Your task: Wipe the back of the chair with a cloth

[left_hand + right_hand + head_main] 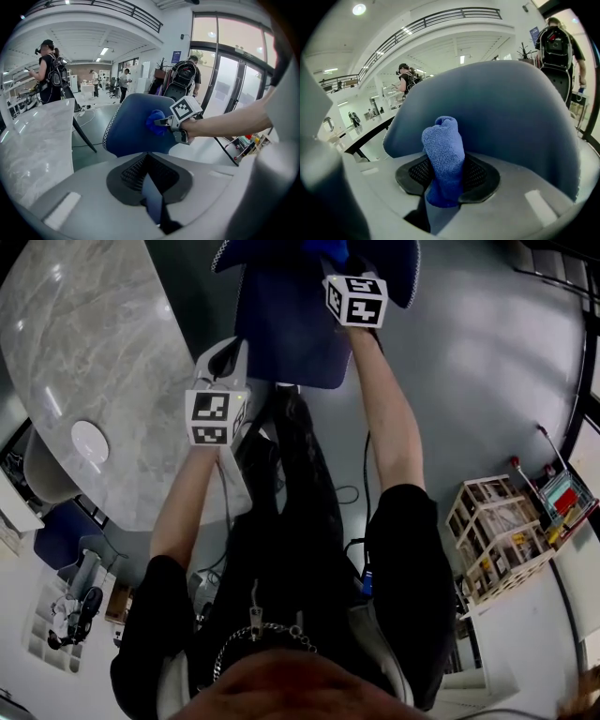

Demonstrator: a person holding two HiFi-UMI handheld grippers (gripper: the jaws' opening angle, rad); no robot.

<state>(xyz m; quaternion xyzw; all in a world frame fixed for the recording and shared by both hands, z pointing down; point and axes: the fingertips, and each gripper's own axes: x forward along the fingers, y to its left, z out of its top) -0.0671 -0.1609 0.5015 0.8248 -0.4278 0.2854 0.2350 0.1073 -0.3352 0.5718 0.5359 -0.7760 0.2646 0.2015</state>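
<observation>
From the head view, both bare forearms reach forward over dark trousers. The right gripper [342, 277], with its black-and-white marker cube, sits at the upper edge of the dark blue padded office chair [291, 329], and a scrap of the bright blue fluffy microfibre cloth [326, 249] shows just beyond it. The left gripper [223, 367] hangs lower and nearer, beside the chair's left edge and clear of it. A grey marble-patterned table with rounded corners [84, 362] lies to the left. A pale wooden slatted rack [492, 540] stands well apart on the right.

In the left gripper view, the left gripper's jaws lie together with nothing between them. Ahead stands the chair's rounded backrest, edged with white stitching. The right gripper [161, 123] holds the bunched cloth [154, 122] against the backrest's right side. The marble table [37, 140] runs along the left. Several people stand far off in a bright hall.

In the right gripper view, the right gripper's jaws are clamped on the lower part of the cloth [444, 154], which stands up in a thick roll. The chair backrest [511, 117] fills most of the view directly behind it.
</observation>
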